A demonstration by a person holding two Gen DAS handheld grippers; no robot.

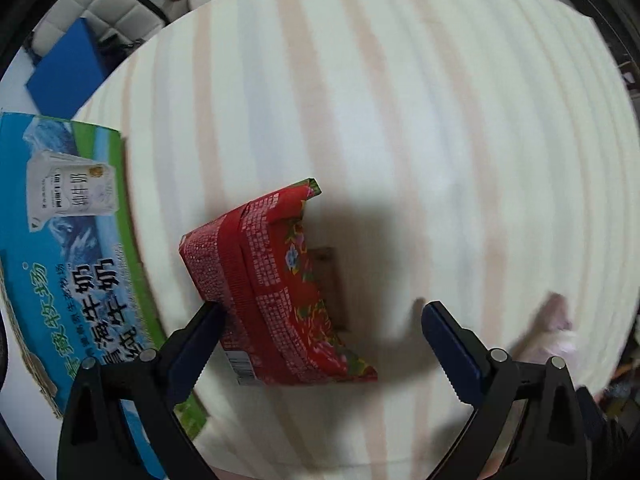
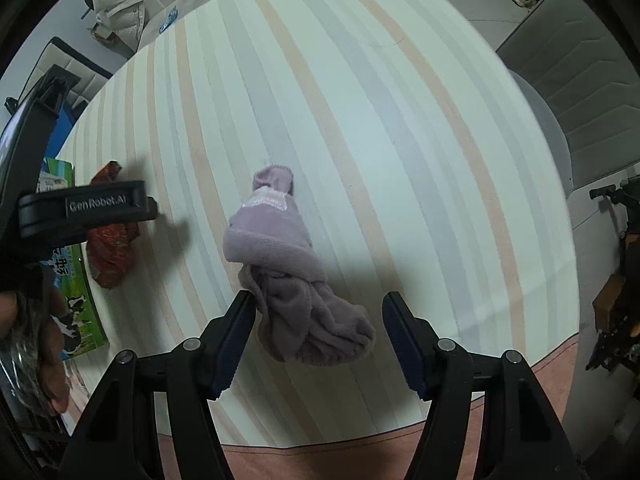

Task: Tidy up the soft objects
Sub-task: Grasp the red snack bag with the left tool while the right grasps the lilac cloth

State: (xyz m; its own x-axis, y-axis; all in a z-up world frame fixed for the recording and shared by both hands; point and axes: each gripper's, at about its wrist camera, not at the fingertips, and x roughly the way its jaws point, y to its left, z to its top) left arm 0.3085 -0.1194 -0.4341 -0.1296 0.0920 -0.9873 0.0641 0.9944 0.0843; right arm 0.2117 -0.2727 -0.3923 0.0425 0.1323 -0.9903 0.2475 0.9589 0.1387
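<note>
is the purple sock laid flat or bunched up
Bunched up: the purple sock lies twisted and folded over itself on the striped cloth.

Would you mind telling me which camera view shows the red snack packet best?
The left wrist view: the red snack packet lies large and central, print visible, between open fingers. The right wrist view shows only a small part at the left edge, partly hidden by the other gripper.

Light: even, soft, bright across the striped tabletop (image 1: 400, 100).
Shadows: a dark patch falls right of the red packet (image 1: 276, 292); a fainter one trails right of the purple sock (image 2: 288, 280).
Blur: left wrist view smeared; right wrist view sharper.
Edges: fisheye bends the tabletop; black vignette rings both views.
</note>
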